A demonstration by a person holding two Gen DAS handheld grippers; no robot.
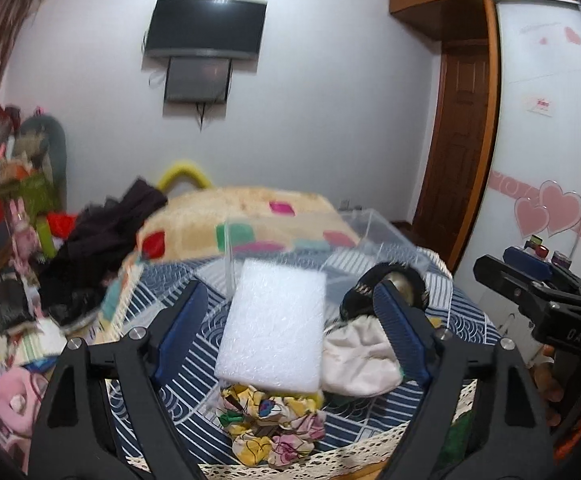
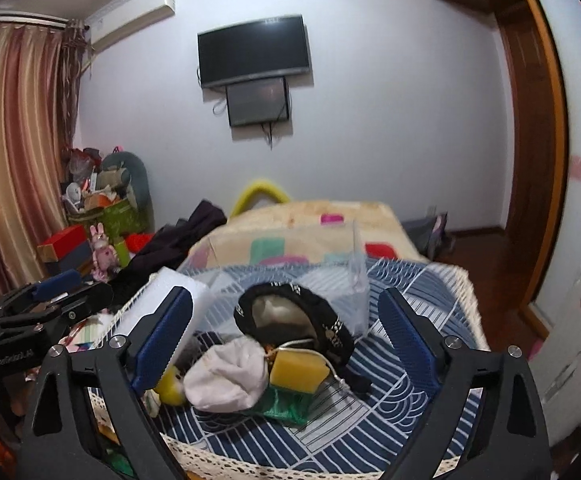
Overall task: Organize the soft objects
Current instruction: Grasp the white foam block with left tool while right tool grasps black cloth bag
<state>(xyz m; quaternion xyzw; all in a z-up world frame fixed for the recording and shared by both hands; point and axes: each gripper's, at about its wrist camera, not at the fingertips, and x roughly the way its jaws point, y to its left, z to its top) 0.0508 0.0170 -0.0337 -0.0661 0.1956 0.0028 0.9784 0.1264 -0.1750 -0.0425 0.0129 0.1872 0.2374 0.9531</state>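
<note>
A pile of soft things lies on the blue patterned bedspread (image 1: 186,340). A white foam block (image 1: 274,328) rests over a floral cloth (image 1: 270,420), beside a cream pouch (image 1: 358,356) and a black cap (image 1: 386,280). My left gripper (image 1: 290,328) is open, its jaws on either side of the foam block, not touching it. In the right wrist view my right gripper (image 2: 286,340) is open around the cream pouch (image 2: 226,376), a yellow sponge (image 2: 296,372), a green cloth (image 2: 286,404) and the black cap (image 2: 294,320).
A clear plastic box (image 1: 370,240) stands behind the pile; it also shows in the right wrist view (image 2: 354,276). A beige patchwork blanket (image 1: 250,216) and dark clothes (image 1: 102,248) lie further back. Clutter fills the floor at left. A wardrobe (image 1: 546,120) stands at right.
</note>
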